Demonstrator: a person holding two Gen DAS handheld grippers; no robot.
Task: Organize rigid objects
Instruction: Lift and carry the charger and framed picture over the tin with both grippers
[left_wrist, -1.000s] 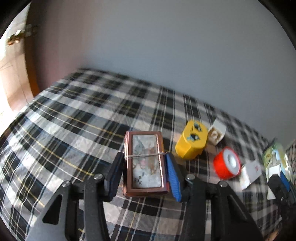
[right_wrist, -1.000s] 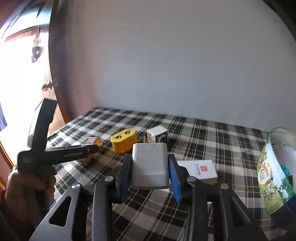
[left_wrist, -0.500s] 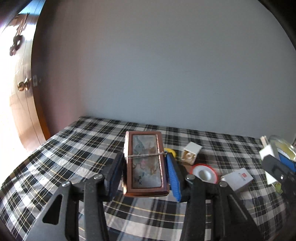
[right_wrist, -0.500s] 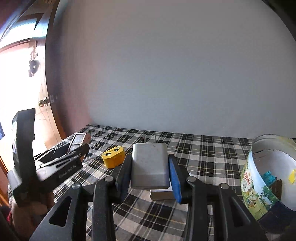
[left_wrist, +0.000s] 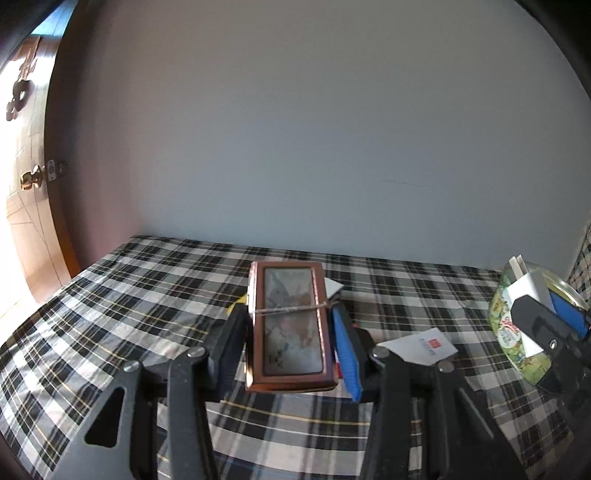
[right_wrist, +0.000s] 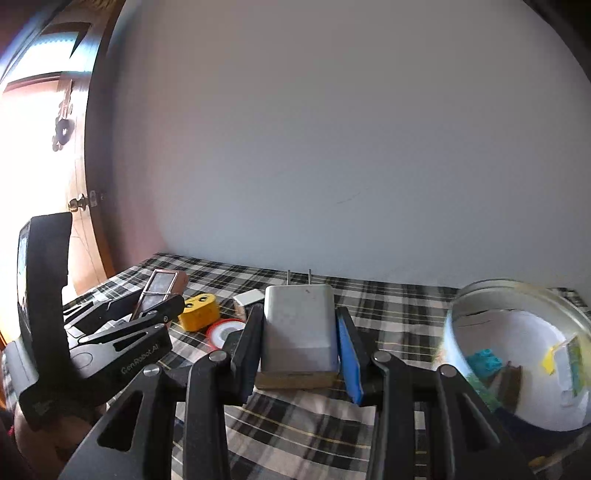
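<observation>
My left gripper (left_wrist: 290, 328) is shut on a brown rectangular box (left_wrist: 290, 325) with a pictured lid and a thin band, held above the plaid cloth (left_wrist: 129, 295). My right gripper (right_wrist: 299, 332) is shut on a grey plug charger (right_wrist: 299, 328), prongs pointing away. A round printed tin (right_wrist: 517, 350) stands open at the right, with a teal brick (right_wrist: 484, 363) and other pieces inside. In the right wrist view the left gripper (right_wrist: 147, 306) and its box (right_wrist: 159, 291) show at the left. The right gripper with the charger (left_wrist: 528, 291) shows over the tin (left_wrist: 513, 332) in the left wrist view.
On the cloth lie a yellow block (right_wrist: 199, 314), a red and white roll (right_wrist: 223, 332), a small white box (right_wrist: 249, 297) and a white carton (left_wrist: 421, 343). A grey wall stands behind; a wooden door (left_wrist: 26, 221) is at the left.
Both grippers have risen and tilted up, so more wall shows. The right gripper with the charger has moved closer to the tin. The left box now hides the yellow block and red roll.
</observation>
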